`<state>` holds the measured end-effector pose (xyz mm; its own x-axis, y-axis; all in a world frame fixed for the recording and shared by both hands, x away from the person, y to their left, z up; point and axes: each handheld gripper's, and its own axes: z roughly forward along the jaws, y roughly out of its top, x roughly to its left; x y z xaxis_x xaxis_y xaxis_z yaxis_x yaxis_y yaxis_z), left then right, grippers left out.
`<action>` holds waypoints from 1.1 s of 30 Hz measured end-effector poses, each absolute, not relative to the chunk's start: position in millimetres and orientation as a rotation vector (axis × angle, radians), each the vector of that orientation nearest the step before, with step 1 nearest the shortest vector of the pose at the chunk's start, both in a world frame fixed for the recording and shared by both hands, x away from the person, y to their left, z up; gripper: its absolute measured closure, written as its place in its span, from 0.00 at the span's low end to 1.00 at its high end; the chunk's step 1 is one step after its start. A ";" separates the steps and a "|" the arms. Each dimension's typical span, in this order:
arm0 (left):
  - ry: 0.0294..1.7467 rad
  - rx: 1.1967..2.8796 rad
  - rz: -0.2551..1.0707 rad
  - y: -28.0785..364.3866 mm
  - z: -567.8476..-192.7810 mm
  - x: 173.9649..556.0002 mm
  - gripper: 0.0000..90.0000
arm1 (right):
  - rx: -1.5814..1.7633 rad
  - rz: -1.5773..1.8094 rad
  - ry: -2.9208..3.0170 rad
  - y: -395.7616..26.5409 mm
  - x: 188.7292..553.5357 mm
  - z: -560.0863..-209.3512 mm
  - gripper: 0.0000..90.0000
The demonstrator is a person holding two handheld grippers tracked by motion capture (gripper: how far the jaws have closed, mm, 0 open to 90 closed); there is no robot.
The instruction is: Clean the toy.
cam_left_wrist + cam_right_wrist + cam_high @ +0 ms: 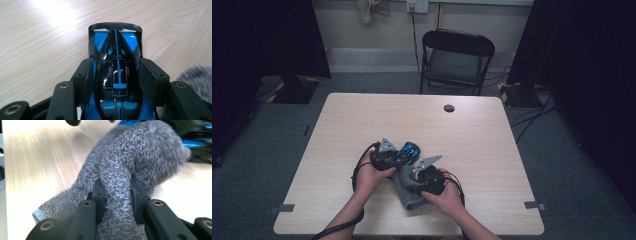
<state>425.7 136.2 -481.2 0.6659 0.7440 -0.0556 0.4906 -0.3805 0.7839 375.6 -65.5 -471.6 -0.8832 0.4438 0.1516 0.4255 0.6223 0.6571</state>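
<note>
A blue and black toy race car (117, 72) lies on the wooden table, its rear wing pointing away from the camera in the left gripper view. My left gripper (117, 75) is shut on the car, one pad on each flank. From above, the car (409, 151) shows just right of the left gripper (387, 154). A grey speckled cloth (130, 167) is bunched up beside the car. My right gripper (117, 192) is shut on a fold of that cloth. In the high view the right gripper (424, 175) sits over the cloth (408, 192), close to the car.
The table (362, 120) has a round cable hole (449, 108) near its far edge. A black folding chair (455, 60) stands behind the table. Cables trail from both grippers toward the table's near edge.
</note>
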 end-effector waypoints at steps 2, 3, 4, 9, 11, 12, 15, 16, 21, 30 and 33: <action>0.954 2.061 0.390 136.3 -480.8 426.1 0.52 | 0.757 1.117 2.791 -74.4 377.7 -467.5 0.79; 0.954 2.061 0.390 136.3 -480.8 426.1 0.52 | 0.757 1.117 2.791 -74.4 377.7 -467.5 0.79; 0.951 2.058 0.389 136.6 -481.2 426.2 0.52 | 0.767 1.118 2.779 -80.9 379.9 -464.3 0.79; 0.943 2.057 0.384 137.1 -481.2 426.7 0.52 | 0.780 1.113 2.760 -92.4 384.3 -459.7 0.79; 0.940 2.069 0.386 138.0 -480.6 428.2 0.52 | 0.776 1.113 2.763 -93.1 384.8 -460.0 0.79; 0.948 2.064 0.375 137.8 -480.8 428.6 0.51 | 0.777 1.107 2.765 -93.8 385.2 -460.4 0.79; 0.945 2.067 0.375 137.0 -480.8 428.5 0.49 | 0.788 1.100 2.764 -96.5 386.7 -463.3 0.78; 0.942 2.070 0.366 136.6 -480.6 428.6 0.48 | 0.806 1.104 2.761 -99.6 388.0 -465.1 0.78; 0.925 2.092 0.383 136.1 -479.1 429.7 0.41 | 0.826 1.101 2.748 -106.5 389.9 -464.6 0.77; 0.949 2.076 0.419 142.8 -467.0 429.1 0.30 | 0.861 1.081 2.721 -123.8 392.2 -466.9 0.74; 0.929 2.078 0.418 142.5 -459.7 426.0 0.30 | 0.890 1.078 2.699 -129.9 391.7 -468.7 0.66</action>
